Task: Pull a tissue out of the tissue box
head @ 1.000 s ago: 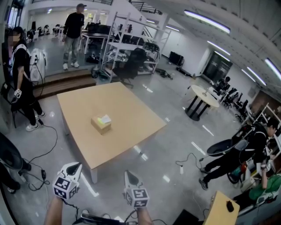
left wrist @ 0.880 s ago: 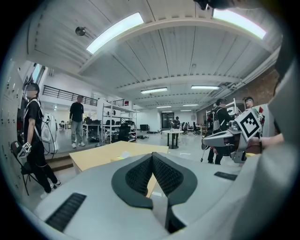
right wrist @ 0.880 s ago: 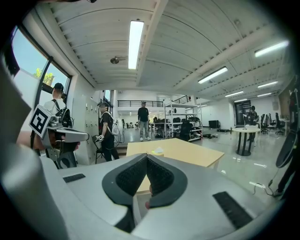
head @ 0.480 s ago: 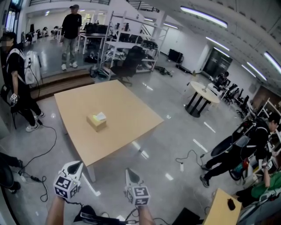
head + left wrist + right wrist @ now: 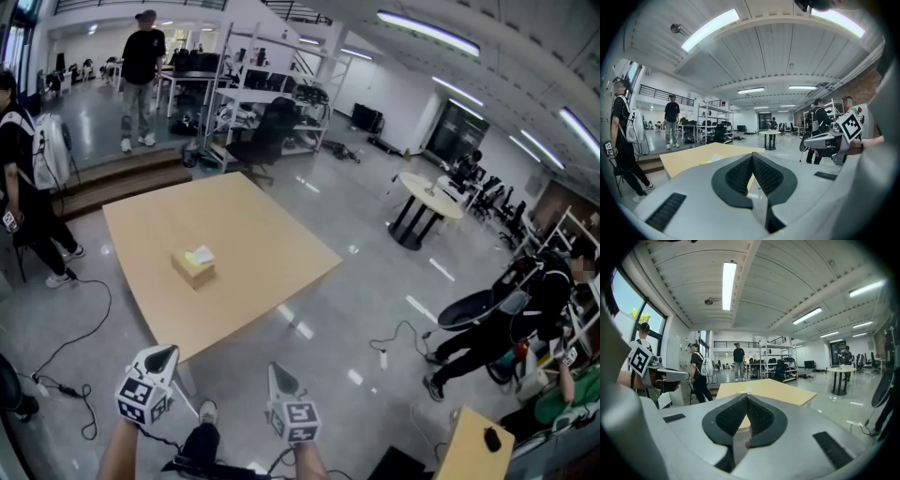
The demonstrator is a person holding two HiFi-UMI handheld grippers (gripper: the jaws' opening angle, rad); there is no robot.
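Observation:
A small tan tissue box (image 5: 192, 267) with a white tissue poking from its top stands near the middle of a square light-wood table (image 5: 262, 248). Both grippers are held low at the bottom of the head view, well short of the table. My left gripper (image 5: 163, 354) and my right gripper (image 5: 275, 371) each point toward the table with their jaws together and nothing between them. In the left gripper view the dark pads (image 5: 764, 176) meet, with the table (image 5: 689, 158) beyond. In the right gripper view the gripper (image 5: 746, 397) is shut, and the box (image 5: 746, 391) shows small above it.
A person (image 5: 23, 178) stands left of the table and another (image 5: 139, 75) further back by metal shelving (image 5: 258, 98). A black chair (image 5: 267, 141), a round white table (image 5: 427, 192), a bent-over person (image 5: 506, 319) and floor cables (image 5: 56, 361) surround the table.
The table and box have slid left in the head view as the camera moved. Both grippers keep their place at the bottom of the picture, still shut. A shoe now shows between them.

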